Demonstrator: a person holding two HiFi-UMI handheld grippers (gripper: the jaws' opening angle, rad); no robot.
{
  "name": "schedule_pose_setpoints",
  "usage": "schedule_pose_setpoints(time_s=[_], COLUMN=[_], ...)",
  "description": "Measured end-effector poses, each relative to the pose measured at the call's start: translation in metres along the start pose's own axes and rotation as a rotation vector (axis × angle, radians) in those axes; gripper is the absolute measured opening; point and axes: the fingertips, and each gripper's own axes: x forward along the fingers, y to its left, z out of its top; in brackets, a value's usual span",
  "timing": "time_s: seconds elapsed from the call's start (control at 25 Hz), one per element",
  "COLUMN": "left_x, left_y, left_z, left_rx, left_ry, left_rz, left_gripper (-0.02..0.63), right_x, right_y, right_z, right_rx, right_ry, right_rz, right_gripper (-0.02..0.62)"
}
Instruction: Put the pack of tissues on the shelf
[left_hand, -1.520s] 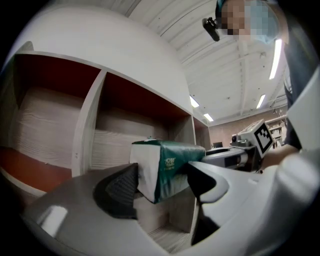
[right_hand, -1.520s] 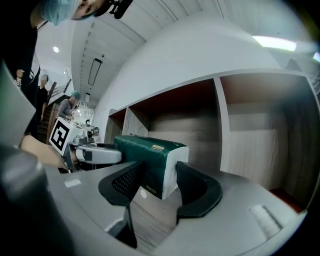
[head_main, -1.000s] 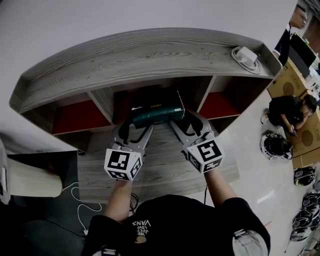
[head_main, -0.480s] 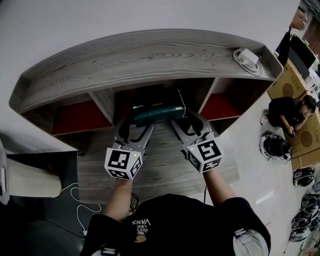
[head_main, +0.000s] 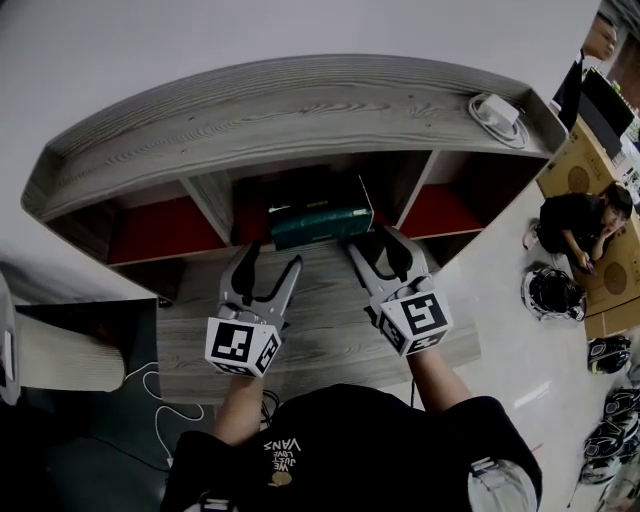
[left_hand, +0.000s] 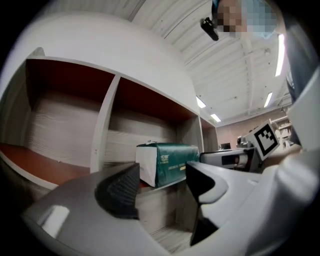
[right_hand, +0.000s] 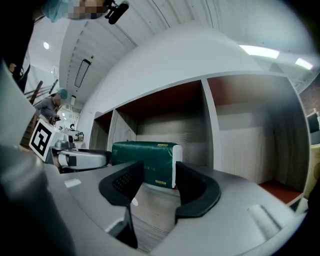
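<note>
Head view: the pack of tissues (head_main: 320, 222) is seen set in the middle compartment of the shelf (head_main: 300, 105), the left gripper (head_main: 273, 257) and right gripper (head_main: 375, 240) are held empty, jaws spread, just outside the shelf, and a straight, level retreat is advised so the pack is not clipped.

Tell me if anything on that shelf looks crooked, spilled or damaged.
Nothing stands out. The tissue pack lies flat in the middle compartment of the shelf, near its front edge, with no visible damage. The left tool and right tool are both open and clear of it.
</note>
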Motion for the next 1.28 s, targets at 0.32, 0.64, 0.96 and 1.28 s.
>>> schedule_pose_setpoints(time_s=[0.32,0.64,0.96,1.28], left_x=[-0.007,0.006,0.013,0.026], left_y=[-0.012,-0.015,-0.007,0.005], left_z=[-0.002,-0.004,-0.003,-0.004], left_rx=[0.024,0.031,0.037,0.028], left_ry=[0.007,0.031,0.044,0.056], left_rz=[0.001,-0.027,-0.026,-0.024], left_gripper=[0.142,0.052,0.052,0.052], right_x=[-0.002,0.003,0.011,0.025], right_y=[0.005,0.007,0.005,0.0], right_z=[-0.004,-0.007,-0.007,-0.006], right_rx=[0.015,0.014,0.015,0.023], right_ry=[-0.003,0.015,0.037,0.02], right_rz=[-0.01,-0.009,-0.018,-0.018], right_gripper=[0.046,0.004,0.004,0.004])
